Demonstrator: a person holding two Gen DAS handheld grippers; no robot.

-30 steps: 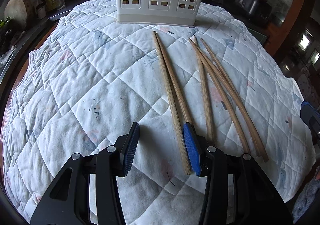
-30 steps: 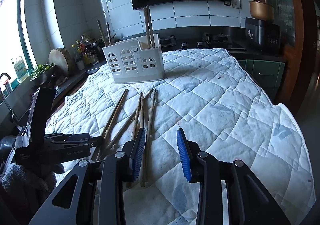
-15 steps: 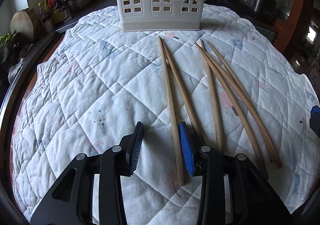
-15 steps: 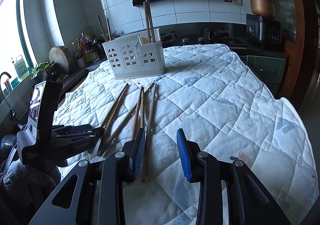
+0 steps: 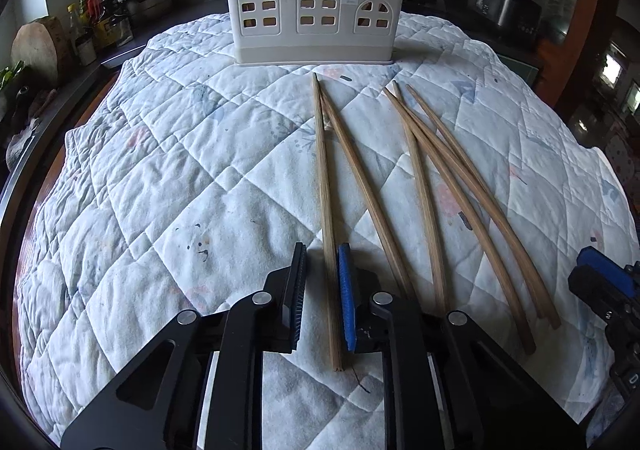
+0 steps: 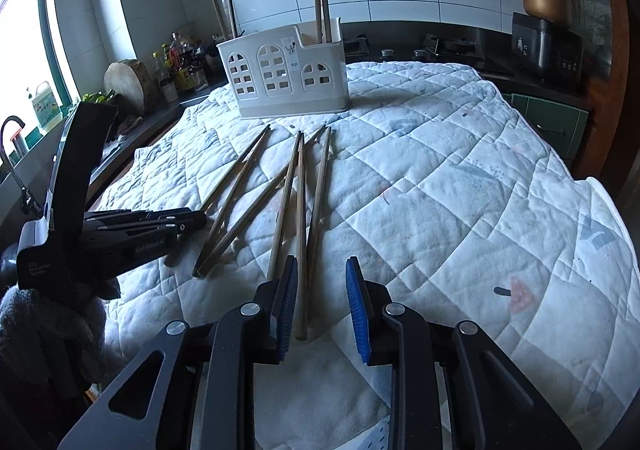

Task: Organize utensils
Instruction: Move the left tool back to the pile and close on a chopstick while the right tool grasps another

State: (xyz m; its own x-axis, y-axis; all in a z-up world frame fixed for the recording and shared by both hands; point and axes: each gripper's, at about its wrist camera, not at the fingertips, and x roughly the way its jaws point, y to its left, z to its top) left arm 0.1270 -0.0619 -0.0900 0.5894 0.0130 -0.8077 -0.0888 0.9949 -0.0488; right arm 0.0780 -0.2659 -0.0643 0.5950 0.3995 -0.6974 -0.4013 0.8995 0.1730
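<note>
Tan chopsticks (image 5: pixel 326 185), white diamond-quilted cloth (image 5: pixel 168 177)

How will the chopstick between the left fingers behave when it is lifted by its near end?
The chopstick looks stiff, thin wood, so probably light. Held near one end, its far tip may droop or swing. The soft quilt should stop rolling.

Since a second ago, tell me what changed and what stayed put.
The left gripper has just been closing its jaws around the leftmost chopstick, which earlier lay by its right finger. The right gripper has narrowed too, with a chopstick between its pads. The chopsticks and the white holder stayed put.
</note>
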